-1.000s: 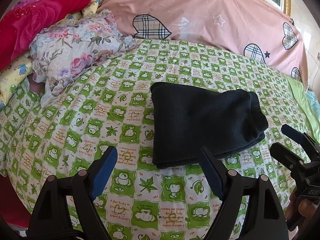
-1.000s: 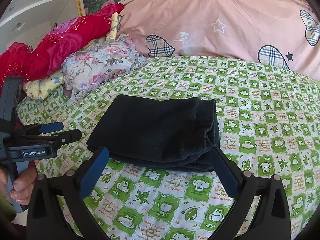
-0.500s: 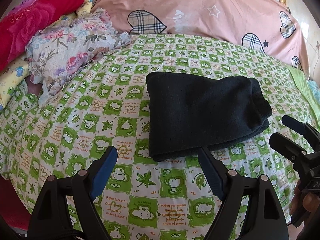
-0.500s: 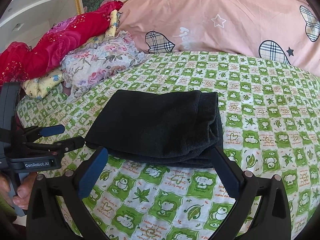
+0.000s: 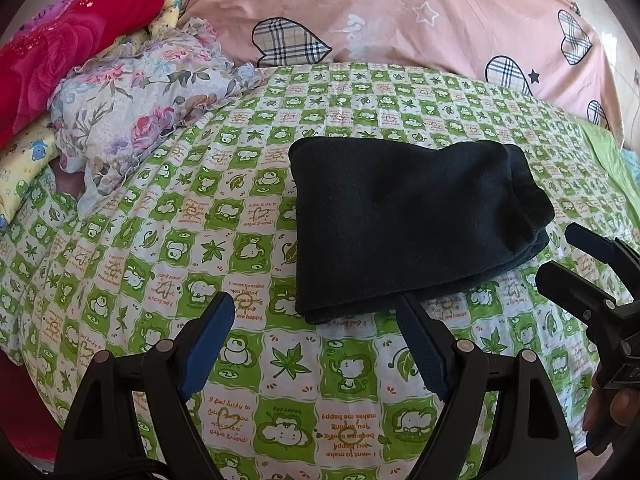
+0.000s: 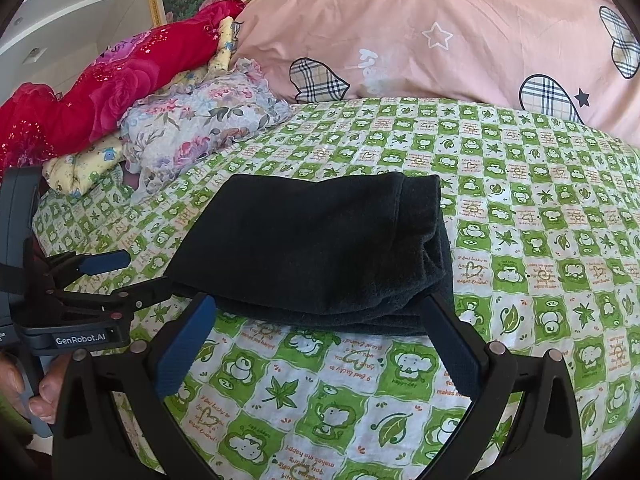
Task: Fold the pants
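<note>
Since a second ago both cameras have eased back a little: the folded pants [image 5: 412,228] sit a bit higher in the left wrist frame and more sheet shows in front of them, fold itself unchanged. Pants are a dark, compact rectangle, several layers thick, lying flat on the green-and-white checked sheet [image 5: 192,240], centre to right of centre in the left wrist view, dead centre in the right wrist view [image 6: 320,248]. Thick rolled edge with stacked layers is at the right end in both views.

Left gripper [image 5: 316,320]: jaws spread wide, nothing between them, blue pads at the bottom of the frame. Right pad tip lines up with the near edge of the pants, contact can't be confirmed. Same tool shows at the left edge of the right wrist view [image 6: 120,276], fingers apart, upper one over the sheet, lower one reaching the left corner of the pants.

Right gripper [image 6: 316,312]: also wide open, empty, both tips overlapping the near edge of the pants in frame. Seen at the right edge of the left wrist view [image 5: 568,252], open, just beside the thick end of the pants.

A person's hand [image 6: 36,384] grips the left tool's handle, lower left.

Upper left: floral cloth [image 5: 136,112], red rose-print bedding [image 5: 60,52]. Pink quilt with plaid hearts [image 5: 400,20] across the top
</note>
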